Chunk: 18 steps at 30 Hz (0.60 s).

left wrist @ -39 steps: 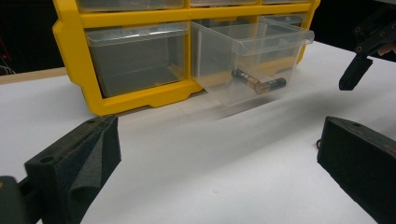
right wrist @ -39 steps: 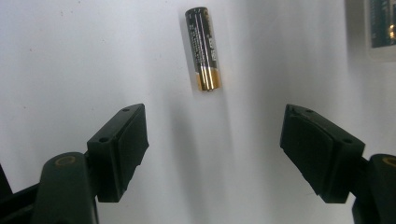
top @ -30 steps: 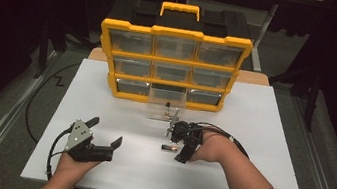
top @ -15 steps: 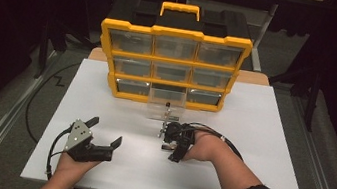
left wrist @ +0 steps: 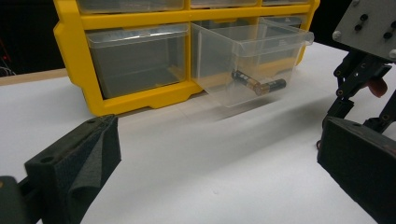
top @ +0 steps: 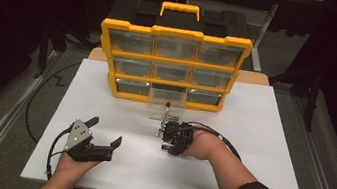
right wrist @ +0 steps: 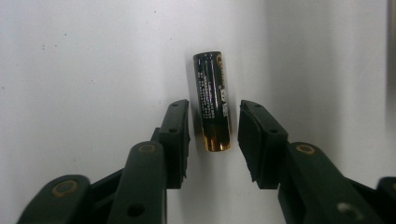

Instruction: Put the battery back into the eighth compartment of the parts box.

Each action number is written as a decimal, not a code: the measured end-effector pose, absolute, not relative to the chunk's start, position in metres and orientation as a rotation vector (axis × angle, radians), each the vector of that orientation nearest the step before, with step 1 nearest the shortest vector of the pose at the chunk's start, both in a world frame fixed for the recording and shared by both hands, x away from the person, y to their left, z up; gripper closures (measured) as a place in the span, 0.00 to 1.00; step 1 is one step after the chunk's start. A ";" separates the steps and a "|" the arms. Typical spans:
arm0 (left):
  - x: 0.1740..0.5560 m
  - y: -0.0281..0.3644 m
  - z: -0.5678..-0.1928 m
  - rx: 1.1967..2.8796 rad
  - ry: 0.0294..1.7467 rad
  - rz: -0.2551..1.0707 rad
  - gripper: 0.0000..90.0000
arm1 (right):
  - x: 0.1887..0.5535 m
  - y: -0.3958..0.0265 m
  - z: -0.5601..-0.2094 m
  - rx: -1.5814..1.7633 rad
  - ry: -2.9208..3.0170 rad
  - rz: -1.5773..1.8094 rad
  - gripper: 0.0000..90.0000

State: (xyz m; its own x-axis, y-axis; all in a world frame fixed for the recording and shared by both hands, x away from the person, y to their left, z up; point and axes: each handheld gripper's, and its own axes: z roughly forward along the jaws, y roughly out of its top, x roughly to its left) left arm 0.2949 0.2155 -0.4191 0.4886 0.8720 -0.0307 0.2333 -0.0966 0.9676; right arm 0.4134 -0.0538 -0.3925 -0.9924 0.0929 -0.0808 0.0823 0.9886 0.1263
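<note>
Battery: black cylinder, gold end toward six o'clock, flat on table; right gripper jaws closing, straddling it, gaps remaining.

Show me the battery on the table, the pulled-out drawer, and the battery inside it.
battery on the table (right wrist: pixel 213 100), right gripper view, middle of its black body.
pulled-out drawer (left wrist: pixel 275 39), left gripper view, clear front wall.
battery inside the drawer (left wrist: pixel 258 82), left gripper view, mid-body.

The battery between the jaws carries gold print along its black casing, but it is too small and blurred to read. No other lettering can be read.
</note>
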 end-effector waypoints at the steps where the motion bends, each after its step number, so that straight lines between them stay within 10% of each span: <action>1: 0.295 0.215 -0.419 1.615 0.972 0.712 0.00 | 0.414 -0.054 -0.393 0.122 3.043 0.196 0.76; 18: 0.295 0.216 -0.419 1.612 0.974 0.712 0.00 | 0.413 -0.051 -0.395 0.093 3.043 0.177 0.87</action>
State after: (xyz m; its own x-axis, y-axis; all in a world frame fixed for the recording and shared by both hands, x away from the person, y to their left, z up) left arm 0.2952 0.2156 -0.4193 0.4872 0.8726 -0.0331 0.2340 -0.0939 0.9677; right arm 0.4131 -0.0506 -0.3951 -0.9939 0.0663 -0.0877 0.0557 0.9914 0.1183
